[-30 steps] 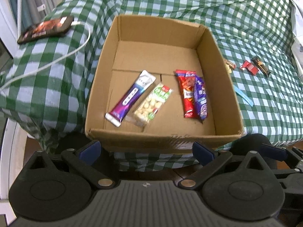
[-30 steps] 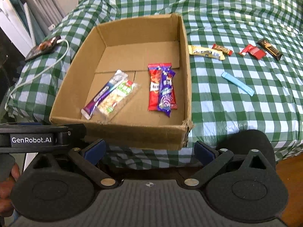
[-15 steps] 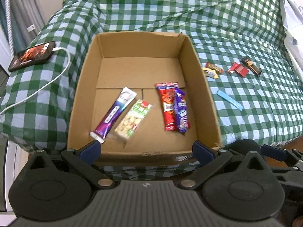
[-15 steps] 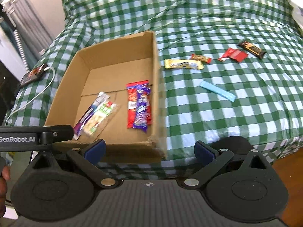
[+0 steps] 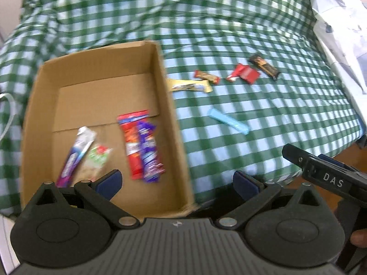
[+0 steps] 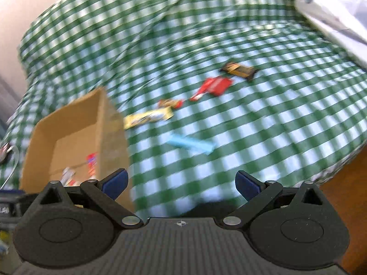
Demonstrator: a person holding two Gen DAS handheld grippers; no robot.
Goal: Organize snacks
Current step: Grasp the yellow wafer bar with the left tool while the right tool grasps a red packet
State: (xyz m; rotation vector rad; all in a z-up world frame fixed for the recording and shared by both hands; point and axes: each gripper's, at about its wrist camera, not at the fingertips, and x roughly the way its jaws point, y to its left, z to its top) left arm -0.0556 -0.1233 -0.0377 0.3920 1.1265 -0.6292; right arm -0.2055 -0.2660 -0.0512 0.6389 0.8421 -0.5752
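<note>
An open cardboard box (image 5: 169,105) (image 6: 110,123) sits on the green checked cloth (image 5: 275,119). It holds a purple bar (image 5: 75,155), a nut pack (image 5: 97,158), a red bar (image 5: 132,142) and a purple pack (image 5: 149,151). Right of the box on the cloth lie a yellow bar (image 5: 190,86) (image 6: 148,117), a small brown bar (image 5: 206,76), a red wrapper (image 5: 244,74) (image 6: 212,86), a dark bar (image 5: 265,66) (image 6: 239,70) and a blue stick (image 5: 228,121) (image 6: 190,144). My left gripper (image 5: 176,182) is open and empty over the box's near edge. My right gripper (image 6: 181,183) is open and empty, near the cloth's front edge.
A white cable (image 5: 9,114) lies left of the box. A white bag (image 5: 339,23) lies at the far right. The cloth drops off at its front right edge over a brown floor (image 6: 344,183). The right gripper's body (image 5: 325,178) shows in the left wrist view.
Both grippers have swung to the right. The box has shifted left in both views and the loose snacks on the cloth are now nearer the middle. Both stay open and empty.
</note>
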